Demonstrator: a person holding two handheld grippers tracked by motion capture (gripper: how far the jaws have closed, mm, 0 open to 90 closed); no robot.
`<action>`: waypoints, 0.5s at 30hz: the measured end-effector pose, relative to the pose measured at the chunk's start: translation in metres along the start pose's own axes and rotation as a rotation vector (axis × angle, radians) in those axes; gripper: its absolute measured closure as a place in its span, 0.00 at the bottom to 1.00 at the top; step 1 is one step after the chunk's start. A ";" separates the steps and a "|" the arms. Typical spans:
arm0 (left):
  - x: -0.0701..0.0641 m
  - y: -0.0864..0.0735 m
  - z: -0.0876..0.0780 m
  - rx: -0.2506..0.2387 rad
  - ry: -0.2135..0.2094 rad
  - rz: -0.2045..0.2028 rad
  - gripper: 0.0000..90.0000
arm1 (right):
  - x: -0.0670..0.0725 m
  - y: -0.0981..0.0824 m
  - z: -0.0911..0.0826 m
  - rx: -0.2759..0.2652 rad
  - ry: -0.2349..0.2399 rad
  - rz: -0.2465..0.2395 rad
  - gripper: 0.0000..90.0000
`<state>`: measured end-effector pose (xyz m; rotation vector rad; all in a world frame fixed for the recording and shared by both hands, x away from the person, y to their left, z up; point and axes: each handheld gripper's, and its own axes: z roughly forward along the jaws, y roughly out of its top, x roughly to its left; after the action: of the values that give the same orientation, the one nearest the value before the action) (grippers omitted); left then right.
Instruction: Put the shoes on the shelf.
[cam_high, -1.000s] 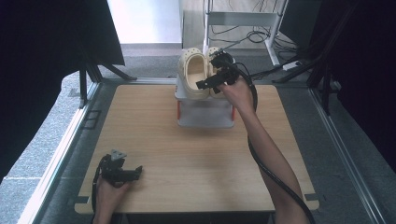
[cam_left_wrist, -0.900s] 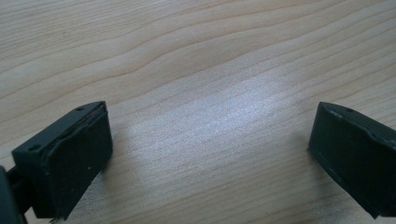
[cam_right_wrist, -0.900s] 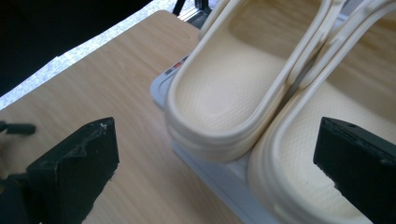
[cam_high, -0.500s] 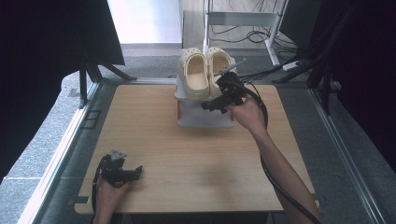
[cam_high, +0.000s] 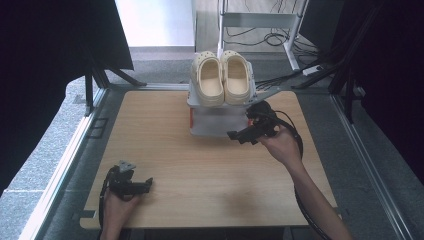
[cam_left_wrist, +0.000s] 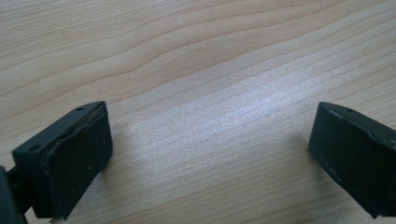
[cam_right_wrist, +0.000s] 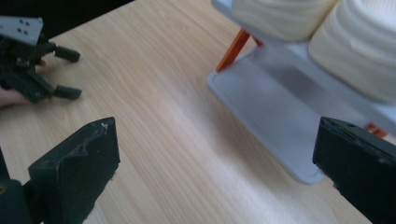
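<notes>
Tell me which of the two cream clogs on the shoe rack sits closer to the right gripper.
The right-hand clog, on the side of the grey rack where the right gripper hovers; the other clog sits farther left.

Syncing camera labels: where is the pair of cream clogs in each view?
High view: pair of cream clogs at top centre, side by side on the grey shoe rack at the table's far edge.
Left gripper view: not in it.
Right gripper view: clogs at top right, on the rack's top shelf.
Shared landmark: the rack's orange leg, also in the high view.
</notes>
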<state>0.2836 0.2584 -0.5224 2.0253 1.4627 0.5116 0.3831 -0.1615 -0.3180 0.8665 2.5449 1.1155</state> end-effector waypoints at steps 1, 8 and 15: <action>0.000 0.000 0.000 0.000 0.000 0.000 0.00 | 0.000 -0.004 -0.001 -0.003 -0.001 -0.001 0.00; 0.000 0.000 0.000 0.003 0.001 0.000 0.00 | 0.000 -0.038 -0.008 -0.006 -0.009 0.006 0.00; -0.001 0.000 0.000 0.001 0.001 -0.005 0.00 | 0.000 -0.073 -0.006 -0.011 -0.022 0.019 0.01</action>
<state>0.2832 0.2576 -0.5224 2.0218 1.4681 0.5099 0.3494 -0.2042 -0.3677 0.8973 2.5159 1.1183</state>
